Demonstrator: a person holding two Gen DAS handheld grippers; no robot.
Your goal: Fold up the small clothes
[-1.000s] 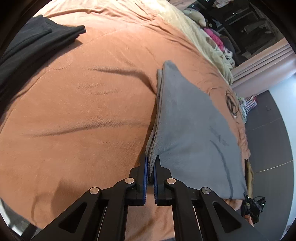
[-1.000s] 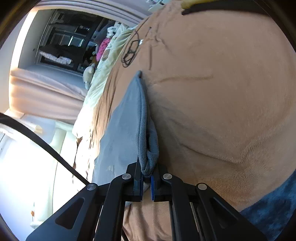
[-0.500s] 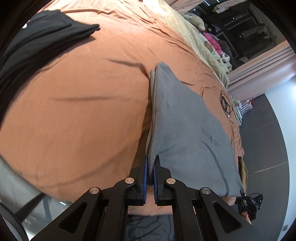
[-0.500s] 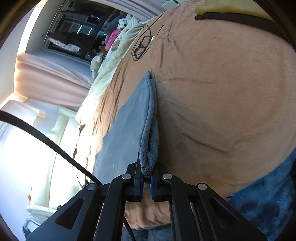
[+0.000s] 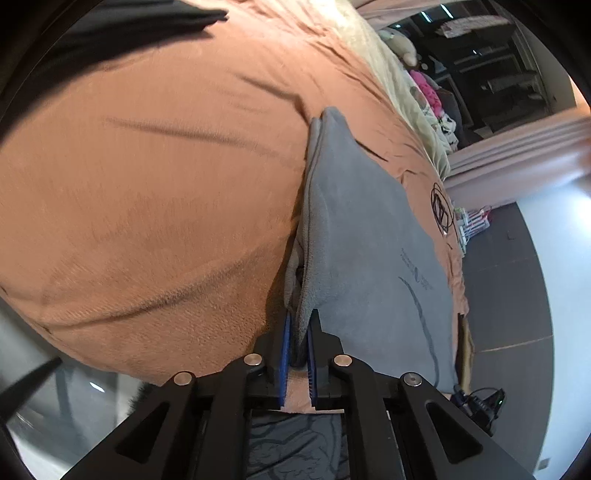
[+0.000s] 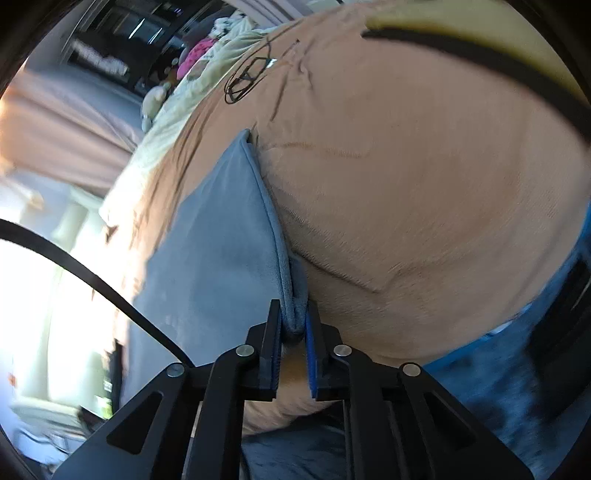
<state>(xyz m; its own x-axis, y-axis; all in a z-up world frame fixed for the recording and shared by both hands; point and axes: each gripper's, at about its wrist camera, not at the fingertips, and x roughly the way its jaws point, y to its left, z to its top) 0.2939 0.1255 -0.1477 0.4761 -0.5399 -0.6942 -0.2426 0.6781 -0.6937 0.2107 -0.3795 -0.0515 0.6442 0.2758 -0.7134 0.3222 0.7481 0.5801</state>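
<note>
Now, a risky spot: right gripper [image 6: 293, 332] fingers just been easing apart, grey cloth [image 5: 365, 236] corner between them, pads barely touching. Could slip out early and let that side sag, spoiling the fold line. Left gripper [image 5: 298, 332] pinched nearly shut on the other corner, stacked layers clamped. Cloth [image 6: 221, 229] lying folded on the orange bed [image 5: 155, 192], near edge raised at both corners. Black garment [image 5: 122, 22] far left, well apart. Uneven release likely to skew the layers.
</note>
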